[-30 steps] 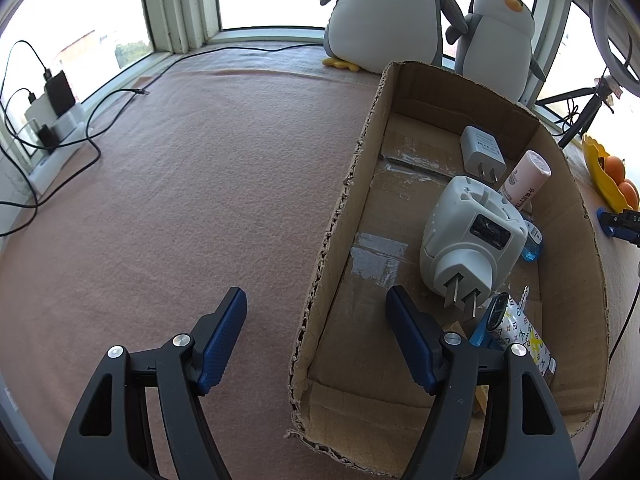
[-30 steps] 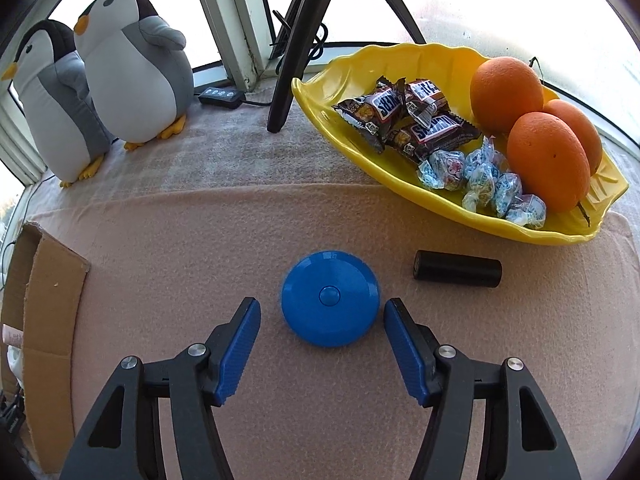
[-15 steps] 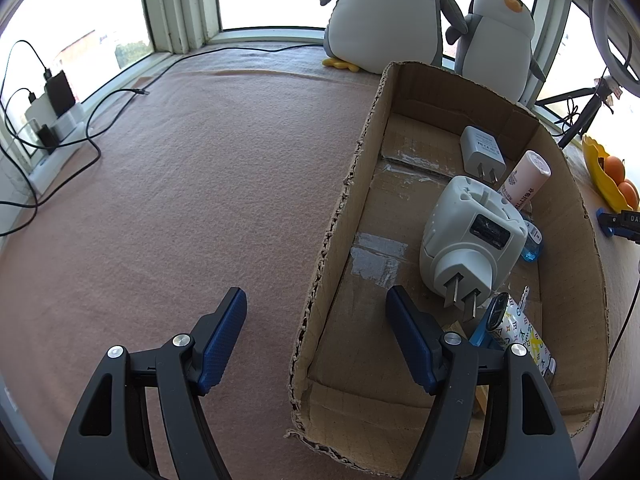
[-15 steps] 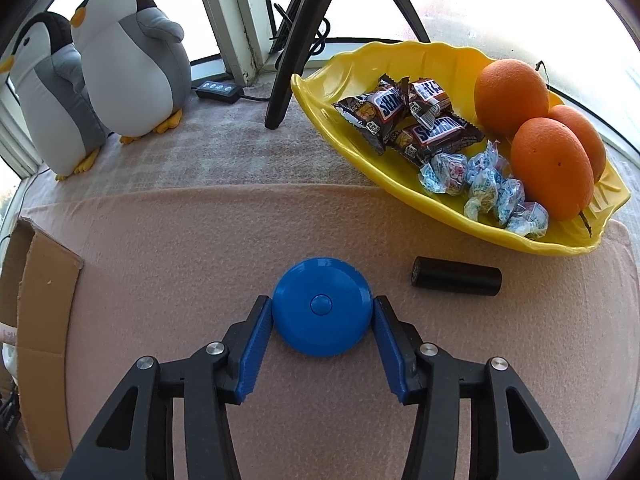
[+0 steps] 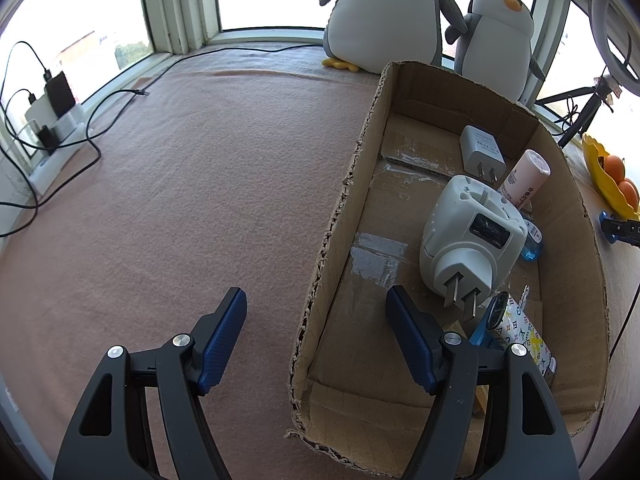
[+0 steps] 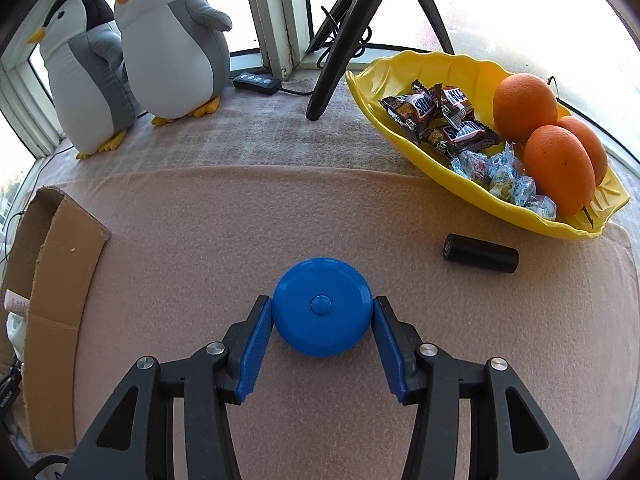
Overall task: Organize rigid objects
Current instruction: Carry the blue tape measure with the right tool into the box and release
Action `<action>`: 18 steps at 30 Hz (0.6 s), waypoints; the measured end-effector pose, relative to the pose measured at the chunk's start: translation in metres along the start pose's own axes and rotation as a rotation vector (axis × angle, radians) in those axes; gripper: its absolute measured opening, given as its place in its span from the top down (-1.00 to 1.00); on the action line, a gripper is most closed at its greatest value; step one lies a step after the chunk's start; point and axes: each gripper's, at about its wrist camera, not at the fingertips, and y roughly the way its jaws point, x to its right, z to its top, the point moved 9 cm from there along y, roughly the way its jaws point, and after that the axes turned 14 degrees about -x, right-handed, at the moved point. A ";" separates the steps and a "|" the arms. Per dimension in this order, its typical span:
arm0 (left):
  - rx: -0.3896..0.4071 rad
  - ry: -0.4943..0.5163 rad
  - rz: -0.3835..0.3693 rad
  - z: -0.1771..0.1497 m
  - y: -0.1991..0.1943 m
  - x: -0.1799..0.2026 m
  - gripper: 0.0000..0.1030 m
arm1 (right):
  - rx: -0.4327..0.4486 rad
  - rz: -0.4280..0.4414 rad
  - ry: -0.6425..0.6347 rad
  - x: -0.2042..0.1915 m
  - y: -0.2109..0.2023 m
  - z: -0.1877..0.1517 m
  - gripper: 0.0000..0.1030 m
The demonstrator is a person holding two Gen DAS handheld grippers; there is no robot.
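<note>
Right gripper [image 6: 322, 312]: fingers just closed in on the blue round disc [image 6: 321, 306], one pad [image 6: 256, 344] against its left rim, the other against its right rim, gripping it. Disc held flat-side up, small button at its centre, over the pinkish felt surface [image 6: 240, 220]; touching the felt or just clear of it, cannot tell. Beyond the right finger and off to that side, a black cylinder [image 6: 480, 258] lying on its side, apart from the disc. Further ahead on the same side, a yellow dish [image 6: 472, 68] with oranges, chocolate bars and wrapped sweets. Ahead of the left finger, two plush penguins [image 6: 172, 52] by the window; far out to the left, one corner of the cardboard box [image 6: 60, 252].

Left gripper [image 5: 316, 316]: fingers open and empty, straddling the near left wall of the cardboard box [image 5: 340, 216] (left finger over bare felt, right finger over the box floor). Inside the box, just ahead of the right finger, a large white plug adapter [image 5: 468, 236] lying prongs toward the camera. Beyond it a small white charger [image 5: 480, 152] and a pale pink tube [image 5: 524, 176]. Beside the right finger, to its right, a patterned item [image 5: 520, 332] partly hidden. Far ahead of the left finger, a power strip [image 5: 48, 128] with black cables near the window.
</note>
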 end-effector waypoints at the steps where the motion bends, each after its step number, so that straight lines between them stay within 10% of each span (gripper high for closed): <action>1: 0.000 0.000 0.000 0.000 0.000 0.000 -0.43 | 0.003 -0.001 -0.004 -0.002 -0.002 -0.001 0.10; 18: 0.002 -0.002 -0.005 0.000 -0.001 0.001 -0.43 | 0.086 0.060 -0.136 -0.075 -0.058 -0.001 0.10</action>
